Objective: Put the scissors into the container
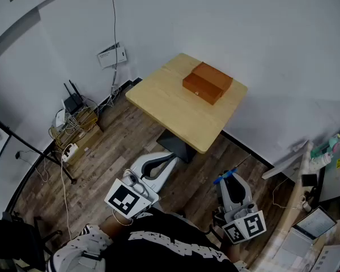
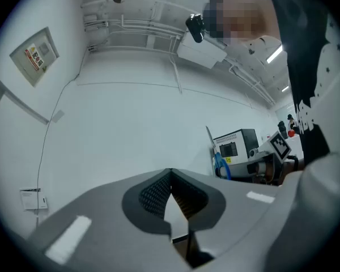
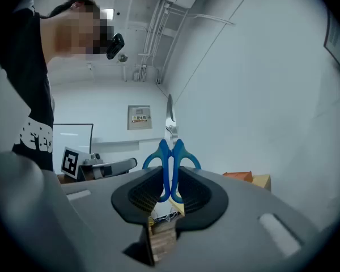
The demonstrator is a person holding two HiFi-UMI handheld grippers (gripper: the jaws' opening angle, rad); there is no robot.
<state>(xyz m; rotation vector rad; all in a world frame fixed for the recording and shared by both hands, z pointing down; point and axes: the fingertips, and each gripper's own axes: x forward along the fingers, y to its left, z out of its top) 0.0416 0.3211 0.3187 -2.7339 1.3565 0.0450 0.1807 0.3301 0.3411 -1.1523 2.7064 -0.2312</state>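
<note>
A brown wooden container point(image 1: 207, 82) with its lid down rests at the far end of a light wooden table point(image 1: 175, 115). Both grippers are held low over the floor, short of the table. My right gripper point(image 1: 229, 178) is shut on a pair of blue-handled scissors point(image 1: 223, 178). In the right gripper view the scissors point(image 3: 171, 157) stand upright between the pads, blades up, with the container point(image 3: 238, 176) small at the right. My left gripper point(image 1: 168, 162) is shut with nothing in it; its jaw tips point(image 2: 170, 177) meet. The scissors point(image 2: 217, 158) also show in the left gripper view.
A white wall runs behind the table. Routers and tangled cables point(image 1: 73, 126) lie on the wooden floor at the left. A bench with bottles and a laptop point(image 1: 314, 222) stands at the right. The table's dark pedestal base point(image 1: 178, 146) is just ahead of the grippers.
</note>
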